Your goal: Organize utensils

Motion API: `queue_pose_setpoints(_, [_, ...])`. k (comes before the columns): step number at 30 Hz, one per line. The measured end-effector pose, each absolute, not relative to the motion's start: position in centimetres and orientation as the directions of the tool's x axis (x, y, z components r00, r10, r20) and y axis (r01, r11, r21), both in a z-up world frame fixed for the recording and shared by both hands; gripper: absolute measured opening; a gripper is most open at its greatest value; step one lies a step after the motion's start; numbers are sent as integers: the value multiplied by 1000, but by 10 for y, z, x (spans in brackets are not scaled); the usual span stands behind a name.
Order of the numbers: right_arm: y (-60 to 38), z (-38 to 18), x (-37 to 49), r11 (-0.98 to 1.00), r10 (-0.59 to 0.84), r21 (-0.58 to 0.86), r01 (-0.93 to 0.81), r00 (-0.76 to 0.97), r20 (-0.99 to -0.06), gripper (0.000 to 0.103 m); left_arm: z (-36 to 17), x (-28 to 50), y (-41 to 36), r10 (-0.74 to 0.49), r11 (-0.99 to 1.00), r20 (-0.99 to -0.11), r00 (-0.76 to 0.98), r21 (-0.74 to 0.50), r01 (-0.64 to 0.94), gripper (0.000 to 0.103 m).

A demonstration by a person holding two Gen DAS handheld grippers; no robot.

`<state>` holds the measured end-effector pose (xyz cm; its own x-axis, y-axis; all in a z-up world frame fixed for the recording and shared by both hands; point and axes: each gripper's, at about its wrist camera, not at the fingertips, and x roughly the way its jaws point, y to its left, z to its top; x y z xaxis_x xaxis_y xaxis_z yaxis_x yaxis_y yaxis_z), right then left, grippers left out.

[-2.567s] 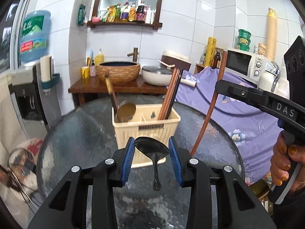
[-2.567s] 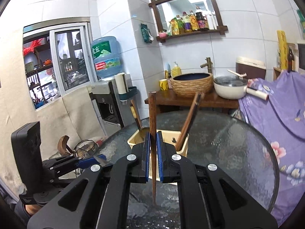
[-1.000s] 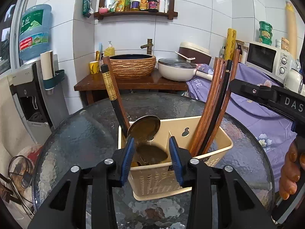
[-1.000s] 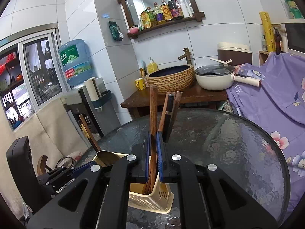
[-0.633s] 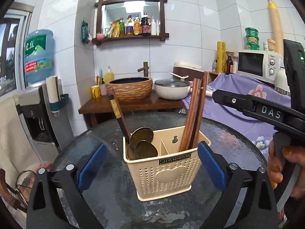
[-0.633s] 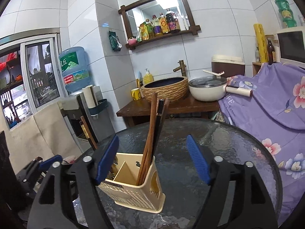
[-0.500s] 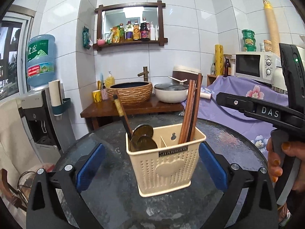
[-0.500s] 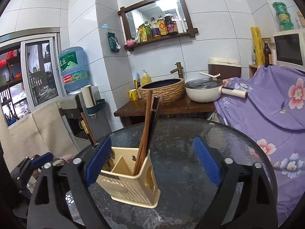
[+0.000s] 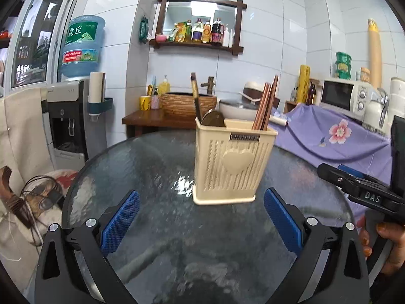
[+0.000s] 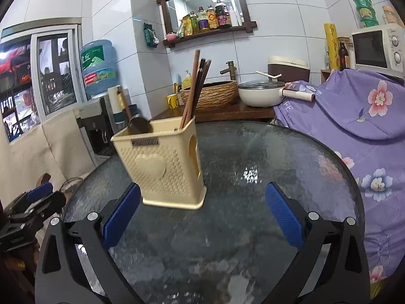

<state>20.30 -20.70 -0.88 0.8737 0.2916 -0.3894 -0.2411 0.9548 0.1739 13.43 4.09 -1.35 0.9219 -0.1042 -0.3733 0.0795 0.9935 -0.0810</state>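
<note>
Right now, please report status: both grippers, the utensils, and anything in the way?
Left gripper open, empty; right gripper open, empty, jaws just opened. Chopsticks and spoons stand in cream holder. Glass table otherwise bare.

White letters "DAS" are showing on the black body of the right gripper [image 9: 372, 197], seen from the left wrist. Two large Chinese characters, 虎丘, are standing out on the green label of the water bottle [image 9: 82, 46]. The small plate on the utensil basket [image 9: 233, 167] is staying too blurred to read.
</note>
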Motion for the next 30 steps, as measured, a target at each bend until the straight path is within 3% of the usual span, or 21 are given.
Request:
queue_pose_setpoints(6, [-190, -29, 151, 955, 296, 90, -283, 879, -375, 97, -37, 99, 54, -82, 993, -405, 911, -115, 39, 96])
queue_pose_setpoints(18, [-171, -6, 32, 911, 407, 14, -412, 895, -184, 97, -16, 17, 42, -72, 997, -243, 967, -38, 64, 96])
queue_pose_setpoints(30, [-181, 2, 22, 921, 388, 34, -388, 907, -163, 97, -12, 9, 41, -111, 993, -230, 967, -71, 97, 96])
